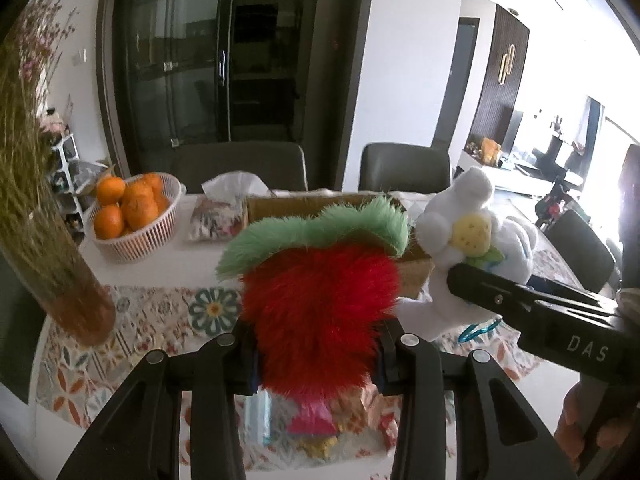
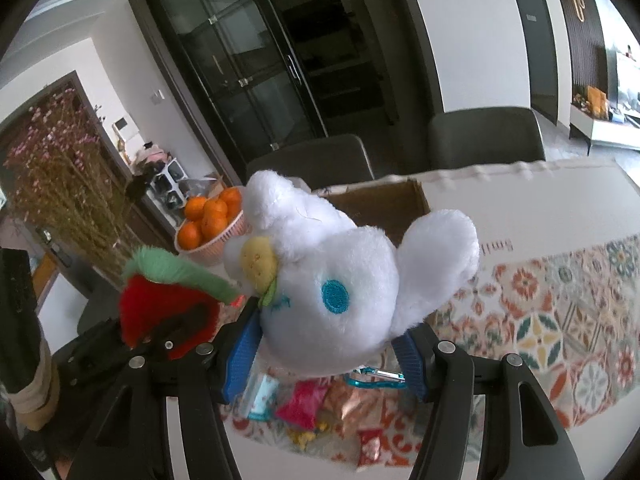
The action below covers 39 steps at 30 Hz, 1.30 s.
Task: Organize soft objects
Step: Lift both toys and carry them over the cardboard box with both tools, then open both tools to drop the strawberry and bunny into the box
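My left gripper (image 1: 316,356) is shut on a furry red strawberry plush (image 1: 320,304) with a green top, held above the table. My right gripper (image 2: 328,344) is shut on a white plush rabbit (image 2: 332,280) with a blue eye and a yellow strawberry patch. The rabbit also shows at the right of the left wrist view (image 1: 472,232), and the strawberry plush at the left of the right wrist view (image 2: 160,304). Both toys hang close together in front of an open cardboard box (image 1: 280,206), which also shows in the right wrist view (image 2: 380,208).
A basket of oranges (image 1: 132,212) and a tissue pack (image 1: 224,208) stand at the back left. A vase of dried flowers (image 1: 60,272) is at the left. Small snack packets (image 2: 320,404) lie on the patterned tablecloth (image 2: 560,312) below the grippers. Chairs (image 1: 404,168) stand behind the table.
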Tool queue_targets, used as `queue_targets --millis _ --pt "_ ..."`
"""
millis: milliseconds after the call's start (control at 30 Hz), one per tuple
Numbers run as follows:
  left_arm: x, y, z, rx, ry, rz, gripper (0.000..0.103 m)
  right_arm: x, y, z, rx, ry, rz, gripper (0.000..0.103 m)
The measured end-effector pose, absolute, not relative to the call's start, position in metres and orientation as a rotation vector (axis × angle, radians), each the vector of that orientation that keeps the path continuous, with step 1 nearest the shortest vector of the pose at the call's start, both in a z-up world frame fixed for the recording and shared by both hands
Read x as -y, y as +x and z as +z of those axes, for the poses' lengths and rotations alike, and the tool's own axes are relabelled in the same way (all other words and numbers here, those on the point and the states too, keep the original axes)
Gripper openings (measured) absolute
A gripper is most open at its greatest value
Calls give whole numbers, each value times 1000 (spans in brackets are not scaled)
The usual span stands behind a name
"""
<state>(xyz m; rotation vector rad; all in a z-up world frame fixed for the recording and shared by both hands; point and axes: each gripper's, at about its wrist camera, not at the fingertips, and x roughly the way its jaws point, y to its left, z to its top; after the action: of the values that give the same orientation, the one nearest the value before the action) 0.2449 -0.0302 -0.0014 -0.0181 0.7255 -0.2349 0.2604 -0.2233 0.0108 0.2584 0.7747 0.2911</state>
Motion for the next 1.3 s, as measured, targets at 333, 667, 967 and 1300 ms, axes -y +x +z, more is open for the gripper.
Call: queue_targets --millis 333,667,967,1300 --pt "36 304 9 -734 0 -222 39 226 327 15 -803 235 328 62" --pt "39 358 -9 -790 9 -207 40 216 389 -3 -854 161 338 62" --pt "46 397 -45 -887 21 -223 40 209 424 -49 -981 142 363 62" --pt "51 416 -73 -978 31 -240 62 211 443 -81 -1079 147 359 66"
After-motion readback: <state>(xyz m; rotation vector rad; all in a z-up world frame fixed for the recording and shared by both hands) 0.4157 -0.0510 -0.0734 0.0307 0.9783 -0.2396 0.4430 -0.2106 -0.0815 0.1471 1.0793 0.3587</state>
